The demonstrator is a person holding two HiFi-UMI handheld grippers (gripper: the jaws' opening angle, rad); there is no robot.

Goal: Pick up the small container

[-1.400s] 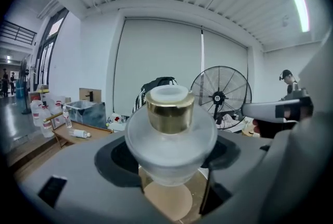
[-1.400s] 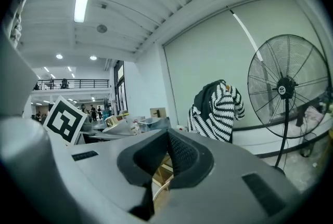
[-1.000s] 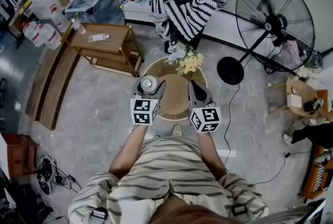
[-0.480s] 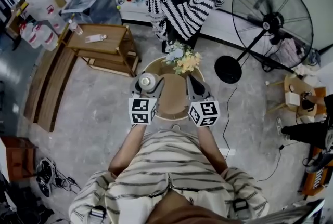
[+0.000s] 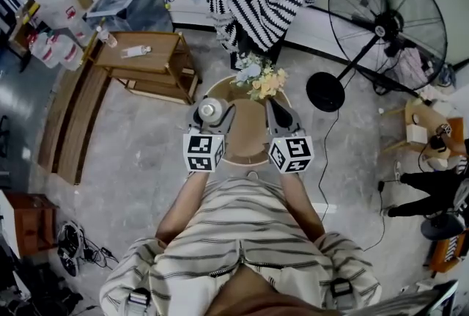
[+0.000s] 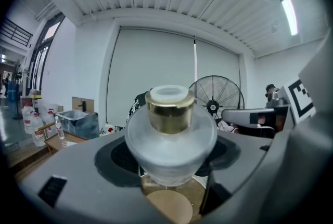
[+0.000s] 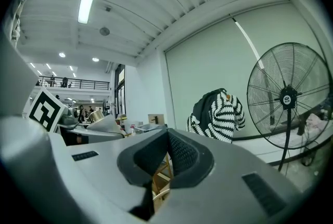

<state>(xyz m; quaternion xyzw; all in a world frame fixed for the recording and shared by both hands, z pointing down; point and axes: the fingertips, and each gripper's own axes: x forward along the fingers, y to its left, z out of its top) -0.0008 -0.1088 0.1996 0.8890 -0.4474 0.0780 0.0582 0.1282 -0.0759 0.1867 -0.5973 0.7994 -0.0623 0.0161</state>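
small container: frosted translucent body (glass or plastic, unclear), glossy gold collar | right tool: matt grey plastic, ribbed black pads

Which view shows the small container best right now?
The left gripper view: the small container fills the centre, clamped between the jaws, frosted body and gold collar clear. The head view shows only its tiny top; the right gripper view just a gold glimpse.

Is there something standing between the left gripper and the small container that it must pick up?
Nothing visible does. The small container already sits between the jaws of the left gripper, and both pads press on its frosted body. The right gripper is shut and empty, off to the side.
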